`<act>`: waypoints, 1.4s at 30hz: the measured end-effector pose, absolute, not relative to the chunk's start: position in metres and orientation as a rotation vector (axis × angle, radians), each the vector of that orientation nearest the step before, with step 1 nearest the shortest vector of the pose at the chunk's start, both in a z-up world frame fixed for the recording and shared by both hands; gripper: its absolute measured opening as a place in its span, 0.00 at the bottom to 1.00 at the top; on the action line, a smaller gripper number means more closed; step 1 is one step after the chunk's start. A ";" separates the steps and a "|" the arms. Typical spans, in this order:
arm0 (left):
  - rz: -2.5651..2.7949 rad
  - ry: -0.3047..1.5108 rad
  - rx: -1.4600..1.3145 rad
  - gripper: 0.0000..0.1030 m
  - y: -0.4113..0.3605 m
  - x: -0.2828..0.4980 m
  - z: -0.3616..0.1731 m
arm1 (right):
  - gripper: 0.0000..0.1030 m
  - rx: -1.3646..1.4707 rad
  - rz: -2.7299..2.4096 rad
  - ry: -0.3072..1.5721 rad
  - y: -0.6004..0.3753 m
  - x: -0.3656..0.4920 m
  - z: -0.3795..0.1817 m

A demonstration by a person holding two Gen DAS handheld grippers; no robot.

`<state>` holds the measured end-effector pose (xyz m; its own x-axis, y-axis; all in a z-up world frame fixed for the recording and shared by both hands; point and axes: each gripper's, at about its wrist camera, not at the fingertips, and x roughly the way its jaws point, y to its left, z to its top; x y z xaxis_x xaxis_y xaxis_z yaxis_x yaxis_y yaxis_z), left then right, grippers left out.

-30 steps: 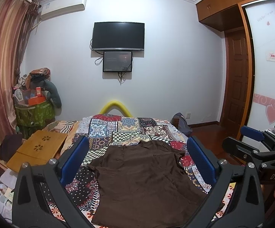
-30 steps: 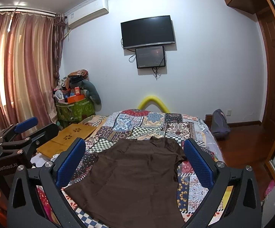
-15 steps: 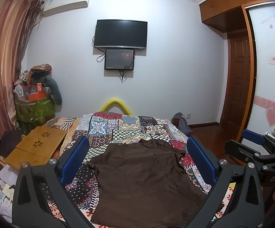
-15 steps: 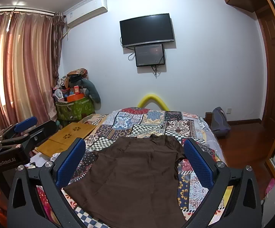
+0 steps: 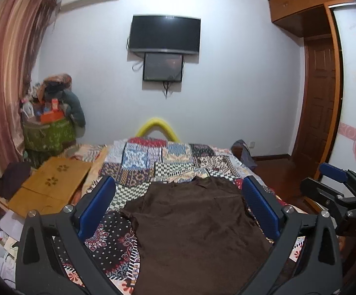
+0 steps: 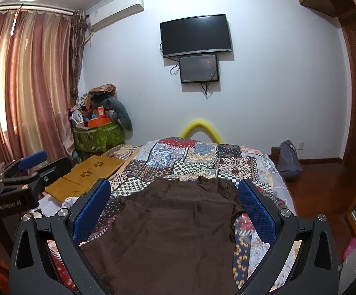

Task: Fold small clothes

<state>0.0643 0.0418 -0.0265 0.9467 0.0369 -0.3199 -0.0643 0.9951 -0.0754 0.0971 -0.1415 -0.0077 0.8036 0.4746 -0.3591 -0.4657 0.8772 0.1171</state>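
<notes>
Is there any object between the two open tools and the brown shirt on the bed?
Nothing visible. The brown shirt lies flat on the patchwork quilt, nothing on it. The left tool and right tool hover open above it.

Dark brown short-sleeved top [image 5: 192, 223], plain, no print visible. Spread flat, unfolded, on patchwork bedspread [image 5: 153, 162]. Neckline at far end, hem toward the cameras, running out of view at bottom. Both sleeves spread outward. Light creases across body. Lies ahead of and below left tongs [image 5: 178, 211], framed between their blue pads; same under right tongs [image 6: 174, 211], shifted slightly left there. Neither touches it.
</notes>
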 end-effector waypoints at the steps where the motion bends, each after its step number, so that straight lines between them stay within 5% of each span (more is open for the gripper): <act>1: 0.047 0.350 -0.102 1.00 0.051 0.076 -0.030 | 1.00 0.015 0.507 0.393 -0.138 0.105 -0.011; 13: 0.211 0.640 -0.140 1.00 0.147 0.200 -0.116 | 0.99 -0.125 0.558 0.546 -0.092 0.196 -0.082; 18: 0.224 0.804 -0.180 0.99 0.177 0.242 -0.170 | 0.84 -0.179 0.583 0.639 -0.079 0.229 -0.111; 20: 0.215 0.877 -0.223 0.94 0.187 0.256 -0.192 | 0.68 -0.206 0.617 0.687 -0.073 0.241 -0.125; 26: 0.125 1.021 -0.321 0.74 0.189 0.278 -0.233 | 0.47 -0.264 0.683 0.841 -0.064 0.265 -0.166; 29: 0.037 1.083 -0.424 0.48 0.193 0.292 -0.253 | 0.34 -0.246 0.736 0.920 -0.065 0.272 -0.185; 42: -0.065 1.078 -0.855 0.34 0.250 0.338 -0.293 | 0.31 -0.204 0.819 1.007 -0.074 0.273 -0.204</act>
